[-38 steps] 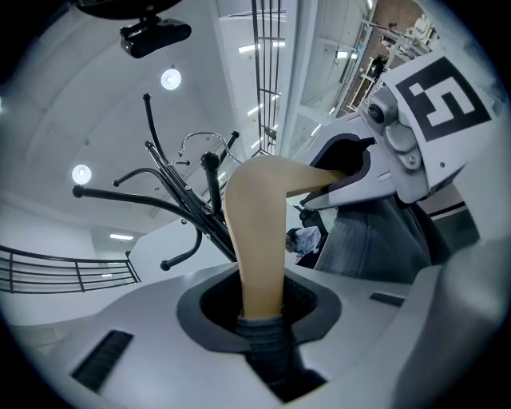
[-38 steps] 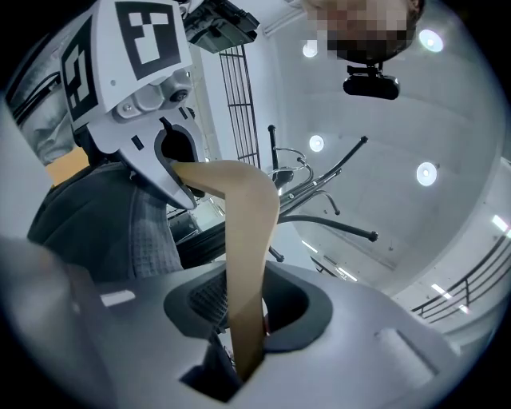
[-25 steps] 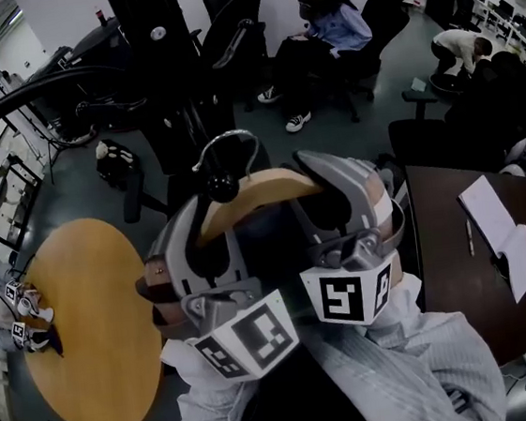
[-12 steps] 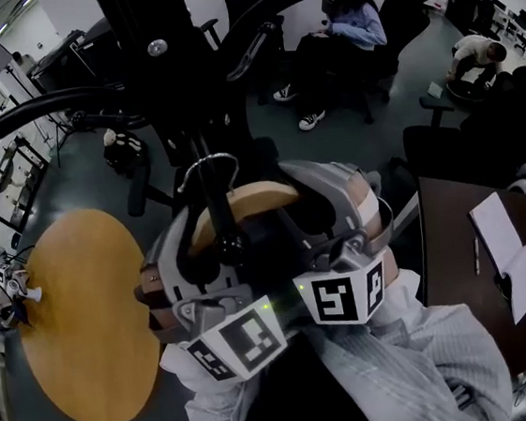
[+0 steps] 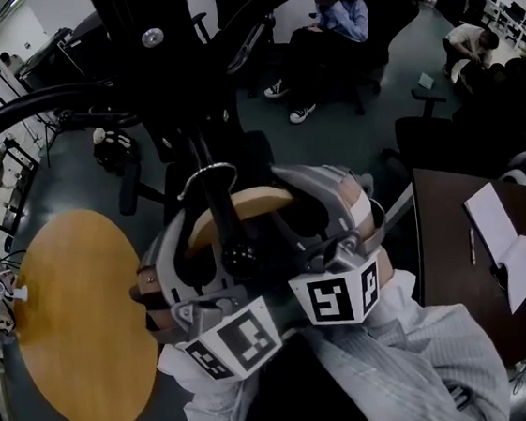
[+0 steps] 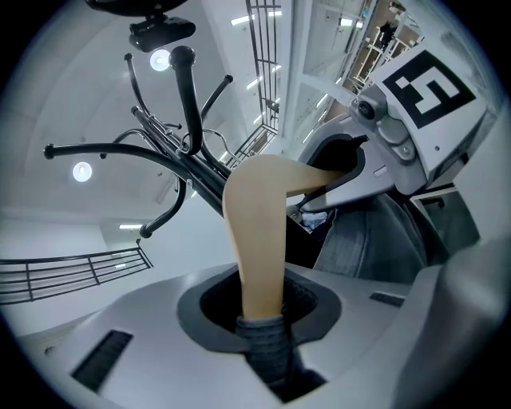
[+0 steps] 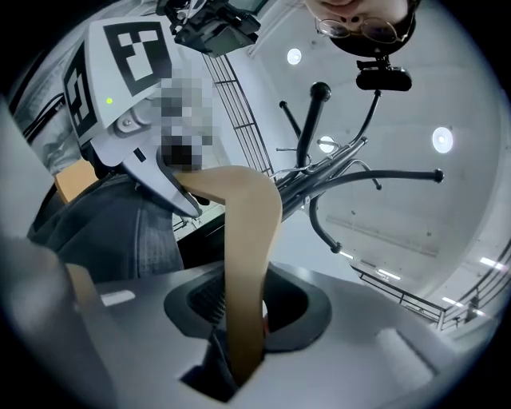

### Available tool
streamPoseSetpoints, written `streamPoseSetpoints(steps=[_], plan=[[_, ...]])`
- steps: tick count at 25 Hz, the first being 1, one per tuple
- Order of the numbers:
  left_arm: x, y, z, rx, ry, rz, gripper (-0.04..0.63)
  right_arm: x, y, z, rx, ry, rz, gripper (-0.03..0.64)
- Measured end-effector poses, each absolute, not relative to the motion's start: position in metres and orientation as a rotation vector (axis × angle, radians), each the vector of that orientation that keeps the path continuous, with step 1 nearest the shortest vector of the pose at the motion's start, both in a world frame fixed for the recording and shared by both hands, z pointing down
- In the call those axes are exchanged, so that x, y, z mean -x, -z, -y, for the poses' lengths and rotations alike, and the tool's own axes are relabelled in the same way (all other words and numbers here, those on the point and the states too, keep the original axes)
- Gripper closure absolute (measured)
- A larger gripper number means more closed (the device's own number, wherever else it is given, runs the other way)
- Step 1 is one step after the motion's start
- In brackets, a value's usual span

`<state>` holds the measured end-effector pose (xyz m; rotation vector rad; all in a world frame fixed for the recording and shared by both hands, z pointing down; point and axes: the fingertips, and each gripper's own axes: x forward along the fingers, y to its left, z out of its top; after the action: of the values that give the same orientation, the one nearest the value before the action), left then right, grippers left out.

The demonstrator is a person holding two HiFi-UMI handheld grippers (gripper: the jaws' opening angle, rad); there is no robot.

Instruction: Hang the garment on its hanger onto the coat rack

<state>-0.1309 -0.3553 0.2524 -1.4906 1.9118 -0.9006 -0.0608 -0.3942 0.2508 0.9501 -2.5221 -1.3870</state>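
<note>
The hanger has its 2 ends (garment too, mostly) hidden by left hand-held gripper and right hand-held gripper.

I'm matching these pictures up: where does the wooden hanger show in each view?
Head view: hanger at centre, just below the coat rack.
Left gripper view: hanger at centre, rising from the jaws, bending right.
Right gripper view: hanger at centre, rising, bending left.
Shared landmark: coat rack.

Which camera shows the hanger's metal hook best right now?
Head view: the metal hook loops brightly above the wooden hanger. Both gripper views mainly show a wooden arm clamped between their jaws; the hook is unclear there.
</note>
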Motion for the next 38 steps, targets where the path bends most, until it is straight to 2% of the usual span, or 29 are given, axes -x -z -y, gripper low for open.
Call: streamPoseSetpoints(steps=[10, 17, 21, 30, 35, 38], plan=[[0.127, -0.255, 0.351, 1.507, 0.890, -1.853, 0.517, 0.058, -0.257, 0.388, -0.927, 1.359, 2.528, 0.528], [0.116, -0.252, 0.335, 1.540, 0.864, -1.791, 0.476, 0.049, -0.260, 0.369, -0.882, 1.324, 2.534, 0.522], [0.108, -0.243, 0.322, 1.592, 0.769, -1.770, 0.431, 0.048, -0.258, 0.354, -0.823, 1.293, 2.576, 0.489], [0.102, -0.235, 0.295, 1.620, 0.698, -1.744, 0.411, 0.033, -0.263, 0.333, -0.774, 1.190, 2.636, 0.405], [0.102, -0.232, 0.274, 1.647, 0.594, -1.767, 0.411, 0.012, -0.250, 0.318, -0.870, 1.195, 2.702, 0.403], [0.094, -0.233, 0.268, 1.709, 0.491, -1.787, 0.411, -0.008, -0.244, 0.311, -0.926, 1.051, 2.909, 0.403]])
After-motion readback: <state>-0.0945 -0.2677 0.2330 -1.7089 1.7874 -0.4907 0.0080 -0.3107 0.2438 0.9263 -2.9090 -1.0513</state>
